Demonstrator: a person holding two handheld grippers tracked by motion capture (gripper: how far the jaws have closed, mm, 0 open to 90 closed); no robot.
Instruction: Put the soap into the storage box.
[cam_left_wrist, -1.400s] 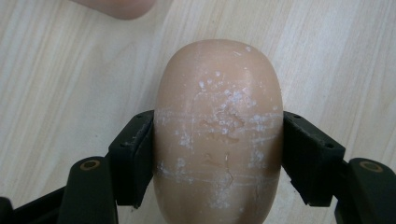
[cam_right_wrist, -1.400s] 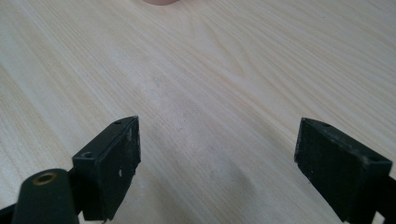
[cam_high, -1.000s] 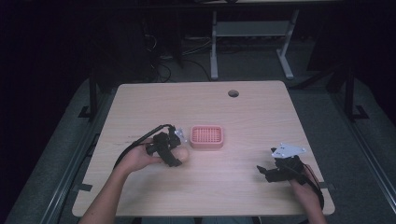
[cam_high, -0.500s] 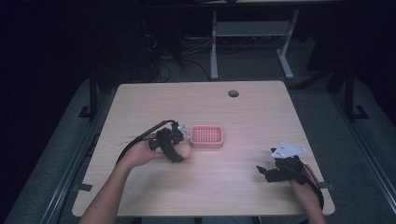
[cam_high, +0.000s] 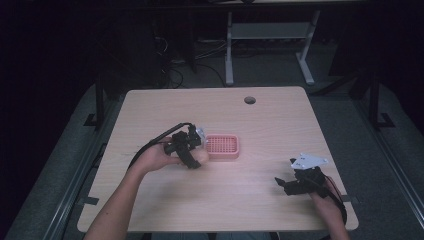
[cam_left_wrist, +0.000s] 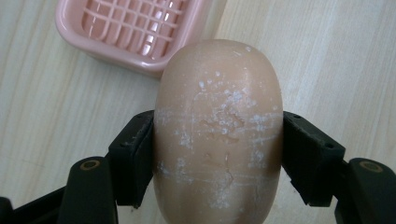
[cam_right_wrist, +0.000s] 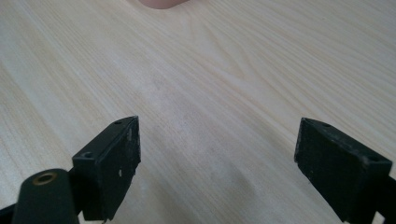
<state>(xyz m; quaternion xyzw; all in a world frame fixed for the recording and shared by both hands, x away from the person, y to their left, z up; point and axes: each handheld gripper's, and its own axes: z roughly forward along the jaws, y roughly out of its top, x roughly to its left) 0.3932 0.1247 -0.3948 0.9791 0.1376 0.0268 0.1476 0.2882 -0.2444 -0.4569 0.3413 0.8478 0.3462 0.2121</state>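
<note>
- A tan, oval bar of soap (cam_left_wrist: 218, 135), its surface scuffed with white flecks and scratches, sits clamped between the two black jaws of the left gripper (cam_left_wrist: 218, 158), one pad pressed against each long side.
- The bar's rounded far end juts well past the jaw tips, and its near end runs back toward the gripper's body.
- Just beyond that far end, ahead of the left gripper and a little to the left in its own view, lies a pink plastic soap dish (cam_left_wrist: 133, 30) with a slotted grid floor; whether soap and dish touch cannot be told.
- From the high view, the left gripper (cam_high: 192, 155) is held in the person's left hand (cam_high: 160, 155) close beside the near-left corner of the dish (cam_high: 222, 146).
- The light wooden table (cam_high: 260, 125) lies beneath both tools.
- Well apart to the right, the right gripper (cam_right_wrist: 217, 163) rests low by the table's near-right edge, its jaws spread wide with bare wood between them.
</note>
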